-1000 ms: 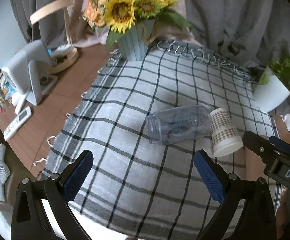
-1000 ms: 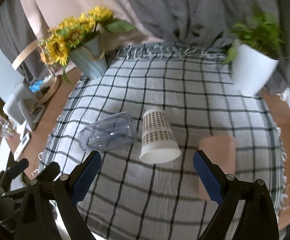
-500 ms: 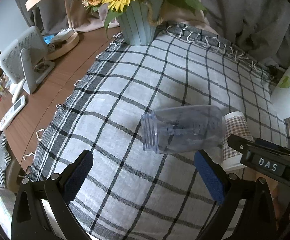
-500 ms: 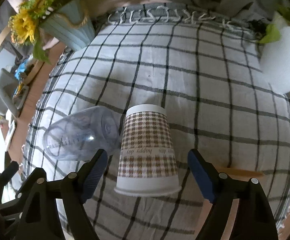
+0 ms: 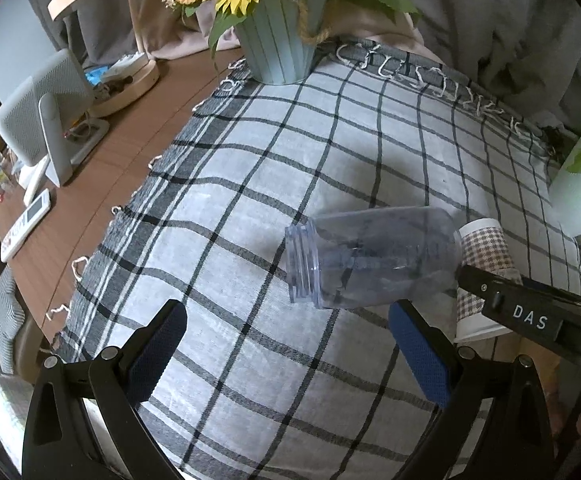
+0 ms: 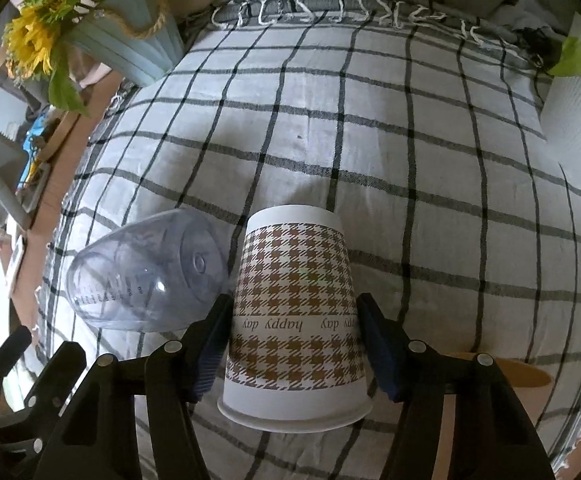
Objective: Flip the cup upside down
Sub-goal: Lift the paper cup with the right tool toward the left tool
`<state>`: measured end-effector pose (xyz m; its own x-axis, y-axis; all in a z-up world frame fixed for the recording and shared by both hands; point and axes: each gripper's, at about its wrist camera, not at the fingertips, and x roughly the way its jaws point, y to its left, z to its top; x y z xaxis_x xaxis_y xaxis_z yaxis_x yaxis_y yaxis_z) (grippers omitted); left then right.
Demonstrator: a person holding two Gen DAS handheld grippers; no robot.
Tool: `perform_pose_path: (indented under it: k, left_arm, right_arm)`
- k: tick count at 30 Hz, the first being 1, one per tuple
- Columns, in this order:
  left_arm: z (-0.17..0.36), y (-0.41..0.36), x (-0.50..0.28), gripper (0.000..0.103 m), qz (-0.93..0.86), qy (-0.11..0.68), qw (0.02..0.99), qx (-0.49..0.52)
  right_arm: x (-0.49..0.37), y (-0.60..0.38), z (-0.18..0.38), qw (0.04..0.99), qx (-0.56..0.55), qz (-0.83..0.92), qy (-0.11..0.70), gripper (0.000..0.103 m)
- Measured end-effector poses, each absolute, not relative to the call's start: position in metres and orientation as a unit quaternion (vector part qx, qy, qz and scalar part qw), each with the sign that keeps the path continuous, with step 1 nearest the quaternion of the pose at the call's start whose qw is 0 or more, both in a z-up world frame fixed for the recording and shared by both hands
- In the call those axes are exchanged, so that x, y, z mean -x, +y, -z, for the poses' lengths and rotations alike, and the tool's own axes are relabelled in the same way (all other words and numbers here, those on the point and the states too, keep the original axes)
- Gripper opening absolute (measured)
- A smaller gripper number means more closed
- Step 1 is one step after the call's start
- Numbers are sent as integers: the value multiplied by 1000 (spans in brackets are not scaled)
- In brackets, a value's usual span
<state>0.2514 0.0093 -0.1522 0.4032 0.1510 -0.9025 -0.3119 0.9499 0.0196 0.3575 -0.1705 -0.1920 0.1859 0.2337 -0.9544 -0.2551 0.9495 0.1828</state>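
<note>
Blue-padded fingers (image 5: 158, 354) of the left gripper (image 5: 286, 356) are held wide apart above the near part of the cloth, with nothing between them. Ahead of them a clear plastic jar (image 5: 374, 258) is seen lying on its side, its threaded mouth turned to the left. Just beyond its base the paper cup (image 5: 486, 248) is partly hidden by the black body of the right gripper (image 5: 530, 316), marked DAS. A grey checked cloth (image 5: 290, 152) with fringed edges is spread over a brown wooden table (image 5: 102, 176). A pale blue ribbed pot of sunflowers (image 5: 278, 48) is set at the far edge, and a white remote (image 5: 26, 224) lies on the bare wood.

From the right wrist, the right gripper (image 6: 294, 352) is seen closed onto the paper cup (image 6: 294, 320), one finger pressed against each side of its wall. The cup, printed with a brown houndstooth pattern, stands rim down on the cloth (image 6: 410, 160), its lettering upside down. The jar (image 6: 146, 272) lies just beside it on the left. A white pot (image 6: 578, 120) is placed at the right edge, with grey curtain fabric behind.
</note>
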Motion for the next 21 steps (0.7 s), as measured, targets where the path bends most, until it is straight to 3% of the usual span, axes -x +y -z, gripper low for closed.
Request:
perform_pose_path:
  k: [10, 21]
  left_arm:
    - [134, 30, -238, 103, -75, 519, 851, 39]
    - [150, 64, -214, 103, -34, 541, 840, 3]
  right_arm:
    - [-322, -174, 157, 789, -23, -113, 604, 61]
    - [-261, -159, 173, 767, -84, -74, 632, 62]
